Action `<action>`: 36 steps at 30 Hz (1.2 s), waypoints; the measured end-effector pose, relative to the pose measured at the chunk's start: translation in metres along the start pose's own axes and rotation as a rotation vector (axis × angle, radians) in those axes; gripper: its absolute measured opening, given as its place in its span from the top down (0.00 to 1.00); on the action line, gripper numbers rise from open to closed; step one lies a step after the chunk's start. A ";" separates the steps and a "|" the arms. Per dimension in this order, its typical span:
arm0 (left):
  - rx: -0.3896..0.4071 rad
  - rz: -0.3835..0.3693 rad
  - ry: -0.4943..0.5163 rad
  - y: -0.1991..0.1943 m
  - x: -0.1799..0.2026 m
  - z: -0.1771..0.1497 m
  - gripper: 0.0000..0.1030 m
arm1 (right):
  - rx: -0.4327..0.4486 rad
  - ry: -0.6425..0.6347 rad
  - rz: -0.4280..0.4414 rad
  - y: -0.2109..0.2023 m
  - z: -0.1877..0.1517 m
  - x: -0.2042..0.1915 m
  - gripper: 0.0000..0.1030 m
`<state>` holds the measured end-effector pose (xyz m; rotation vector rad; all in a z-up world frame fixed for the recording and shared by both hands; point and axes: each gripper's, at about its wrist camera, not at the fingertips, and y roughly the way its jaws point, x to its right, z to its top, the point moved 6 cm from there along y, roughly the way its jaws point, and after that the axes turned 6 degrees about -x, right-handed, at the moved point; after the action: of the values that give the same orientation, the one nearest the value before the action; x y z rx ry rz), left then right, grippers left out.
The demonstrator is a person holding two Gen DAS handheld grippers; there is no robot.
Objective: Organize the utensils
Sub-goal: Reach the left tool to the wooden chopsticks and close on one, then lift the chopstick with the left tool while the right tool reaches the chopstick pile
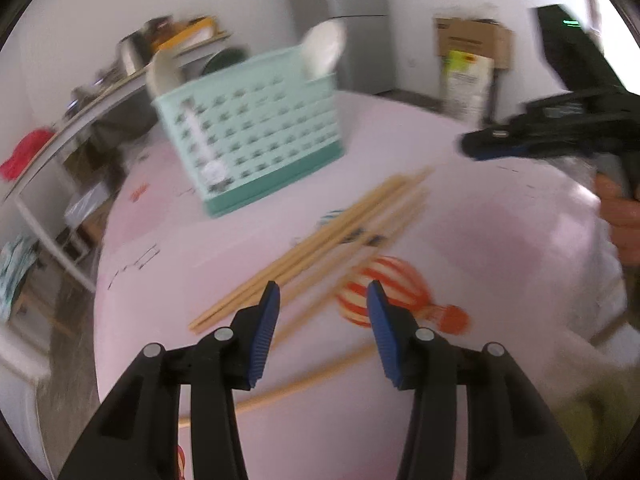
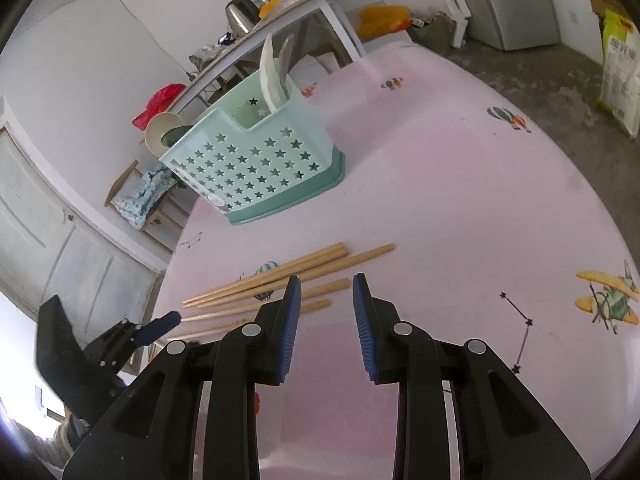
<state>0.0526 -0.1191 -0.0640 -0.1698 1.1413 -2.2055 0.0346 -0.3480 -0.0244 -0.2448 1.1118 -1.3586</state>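
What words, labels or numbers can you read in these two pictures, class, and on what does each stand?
None can be read.
Green-and-white bag: printed characters, too blurred to read.
Cardboard box: dark print, too blurred.
Sticker on the green utensil basket: too small to read.
Pink tablecloth: pictures only, no words.

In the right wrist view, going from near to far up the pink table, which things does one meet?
Right gripper → loose wooden chopsticks → mint-green plastic utensil basket with star holes → white spoons standing in it.
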 end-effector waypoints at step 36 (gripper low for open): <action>-0.267 -0.238 0.147 0.061 0.063 0.048 0.86 | -0.012 0.069 0.093 -0.014 -0.005 0.021 0.73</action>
<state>0.0511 -0.2146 -0.0922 -0.2716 1.5687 -2.2913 0.0179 -0.3674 -0.0270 -0.1542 1.1752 -1.2863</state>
